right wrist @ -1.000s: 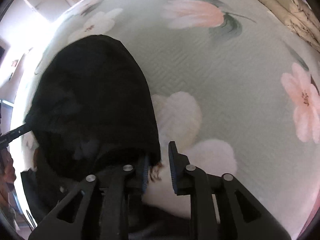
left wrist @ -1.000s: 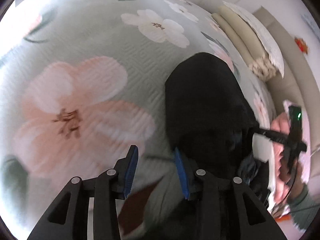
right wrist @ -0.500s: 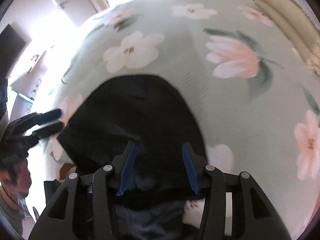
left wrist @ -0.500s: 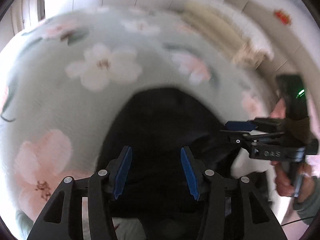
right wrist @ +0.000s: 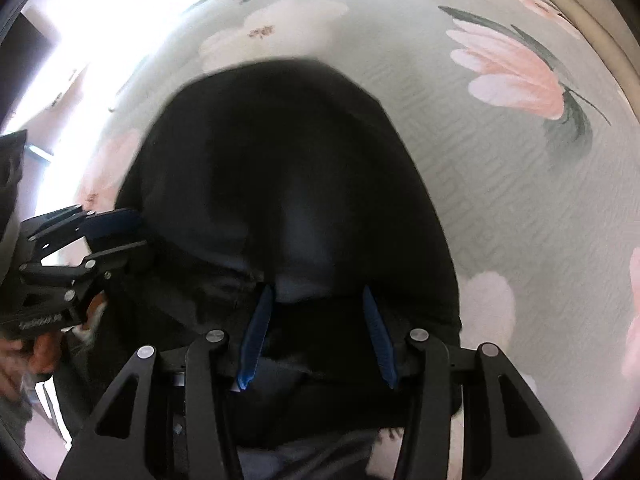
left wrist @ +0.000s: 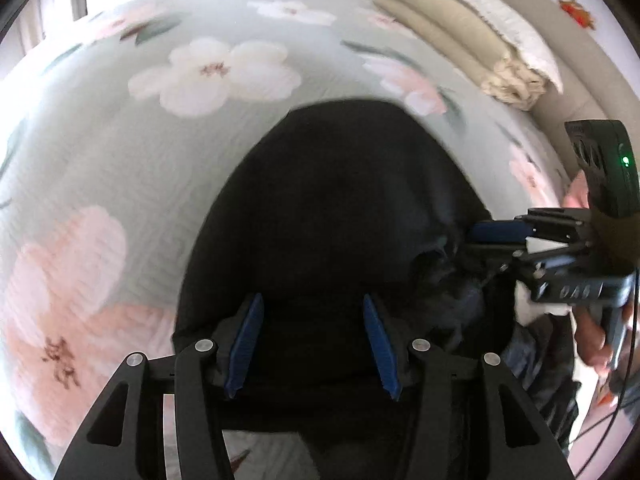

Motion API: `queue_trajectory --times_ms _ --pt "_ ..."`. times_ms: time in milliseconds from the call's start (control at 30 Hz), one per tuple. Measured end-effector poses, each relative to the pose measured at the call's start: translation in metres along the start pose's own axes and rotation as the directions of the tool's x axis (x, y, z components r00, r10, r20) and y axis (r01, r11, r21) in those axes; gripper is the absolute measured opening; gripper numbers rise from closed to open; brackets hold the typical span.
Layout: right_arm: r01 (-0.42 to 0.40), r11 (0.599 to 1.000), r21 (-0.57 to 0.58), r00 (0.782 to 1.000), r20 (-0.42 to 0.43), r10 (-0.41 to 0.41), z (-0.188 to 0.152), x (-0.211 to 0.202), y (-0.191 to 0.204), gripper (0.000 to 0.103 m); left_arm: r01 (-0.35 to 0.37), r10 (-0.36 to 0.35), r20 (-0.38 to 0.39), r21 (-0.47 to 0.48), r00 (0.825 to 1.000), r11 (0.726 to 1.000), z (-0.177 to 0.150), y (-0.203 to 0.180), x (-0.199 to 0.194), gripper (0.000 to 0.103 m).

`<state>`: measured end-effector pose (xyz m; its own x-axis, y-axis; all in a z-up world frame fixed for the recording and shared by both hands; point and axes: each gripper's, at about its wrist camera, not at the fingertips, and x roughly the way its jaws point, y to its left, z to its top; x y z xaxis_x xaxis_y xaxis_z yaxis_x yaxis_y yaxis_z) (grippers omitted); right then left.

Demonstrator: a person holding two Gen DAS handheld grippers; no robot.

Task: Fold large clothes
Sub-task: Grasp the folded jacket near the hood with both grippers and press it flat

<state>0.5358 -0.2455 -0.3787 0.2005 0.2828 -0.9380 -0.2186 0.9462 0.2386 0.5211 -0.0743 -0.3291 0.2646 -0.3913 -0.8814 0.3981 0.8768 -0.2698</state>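
Lying folded on the flowered bedspread [left wrist: 100, 168] is the black garment [left wrist: 332, 208], a dark rounded heap. The left gripper [left wrist: 310, 342] hangs over its near edge, blue pads parted, nothing pinched between them. The right gripper [right wrist: 316, 338] does likewise, its jaws having just been opening, cloth below but not clamped. Folded beige bedding [left wrist: 452, 44] sits near the far edge.

A: How much of the black garment [left wrist: 340, 208] shows?

B: Its near end runs under the left gripper [left wrist: 310, 340] and off the bottom edge. It's so dark that folds and layers can't be made out.

A: And from the right wrist?

B: The same; the cloth's far edge [right wrist: 280, 64] is smeared. The bed cover [right wrist: 500, 200] is cut off all round, and the hand [right wrist: 24, 360] at the left edge is blurred.
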Motion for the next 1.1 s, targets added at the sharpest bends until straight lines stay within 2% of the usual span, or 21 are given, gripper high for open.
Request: queue_trajectory --times_ms 100,133,167,300,367,467,500,567,700,800,867,900,933,967,1000,1033,1100 --pt "-0.024 1.0 -0.017 0.999 0.047 0.025 -0.008 -0.033 -0.009 0.057 -0.016 0.015 0.054 0.019 0.998 1.0 0.002 0.009 -0.029 0.054" --pt "-0.021 1.0 -0.019 0.998 0.056 0.022 -0.01 -0.041 -0.013 0.066 -0.019 0.018 0.061 0.015 0.998 1.0 0.002 0.012 -0.035 0.054" --pt "-0.012 1.0 -0.019 0.998 0.065 0.013 -0.012 -0.047 -0.018 0.071 -0.019 0.019 0.067 0.007 0.998 1.0 0.003 0.018 -0.042 0.054" --pt "0.047 0.999 -0.006 0.997 0.06 -0.047 -0.017 -0.058 -0.045 0.072 -0.037 0.041 0.067 -0.059 0.997 0.998 0.007 0.053 -0.054 0.055" --pt "0.048 0.999 0.025 0.998 0.042 -0.049 -0.017 -0.056 -0.059 0.072 -0.023 0.028 0.06 -0.079 0.998 0.997 0.009 0.064 -0.051 0.055" --pt "0.003 0.999 0.053 1.0 0.023 -0.004 -0.016 -0.043 -0.073 0.072 0.08 -0.076 0.038 -0.13 0.996 0.988 0.014 0.08 -0.039 0.055" --pt "-0.006 0.998 0.058 1.0 0.016 0.006 -0.015 -0.036 -0.073 0.072 0.164 -0.163 0.02 -0.161 0.986 0.973 0.017 0.088 -0.03 0.055" --pt "-0.032 0.997 0.063 0.999 0.002 0.032 -0.008 -0.025 -0.077 0.072 0.234 -0.237 0.007 -0.19 0.972 0.953 0.023 0.096 -0.017 0.055" --pt "-0.067 0.996 0.052 0.997 -0.029 0.069 0.003 -0.006 -0.076 0.072 0.252 -0.26 -0.022 -0.176 0.965 0.952 0.034 0.096 0.006 0.055" --pt "-0.111 0.992 0.056 0.992 -0.055 0.114 0.013 0.012 -0.075 0.072 0.301 -0.313 -0.046 -0.176 0.948 0.937 0.042 0.089 0.026 0.055" --pt "-0.13 0.989 0.073 0.989 -0.061 0.134 0.019 0.022 -0.075 0.071 0.304 -0.319 -0.065 -0.169 0.946 0.937 0.044 0.082 0.038 0.055" --pt "-0.133 0.988 0.08 0.989 -0.057 0.138 0.021 0.026 -0.073 0.071 0.29 -0.305 -0.076 -0.162 0.949 0.943 0.044 0.076 0.044 0.05" --pt "-0.131 0.988 0.08 0.99 -0.047 0.135 0.022 0.026 -0.07 0.066 0.261 -0.273 -0.075 -0.142 0.959 0.955 0.043 0.07 0.045 0.044" --pt "-0.142 0.987 0.073 0.989 -0.041 0.145 0.024 0.026 -0.064 0.045 0.241 -0.251 -0.07 -0.122 0.966 0.963 0.041 0.067 0.043 0.028" --pt "-0.147 0.988 0.055 0.988 -0.038 0.149 0.024 0.023 -0.056 0.042 0.228 -0.233 -0.05 -0.095 0.971 0.969 0.039 0.062 0.038 0.019" --pt "-0.112 0.993 0.03 0.993 -0.023 0.113 0.023 0.019 -0.05 0.039 0.225 -0.228 -0.02 -0.083 0.974 0.971 0.036 0.059 0.028 0.017" --pt "-0.026 0.999 -0.041 1.0 0.007 0.027 0.016 0.006 -0.034 0.026 0.226 -0.225 0.025 -0.088 0.974 0.97 0.03 0.06 0.007 0.014"
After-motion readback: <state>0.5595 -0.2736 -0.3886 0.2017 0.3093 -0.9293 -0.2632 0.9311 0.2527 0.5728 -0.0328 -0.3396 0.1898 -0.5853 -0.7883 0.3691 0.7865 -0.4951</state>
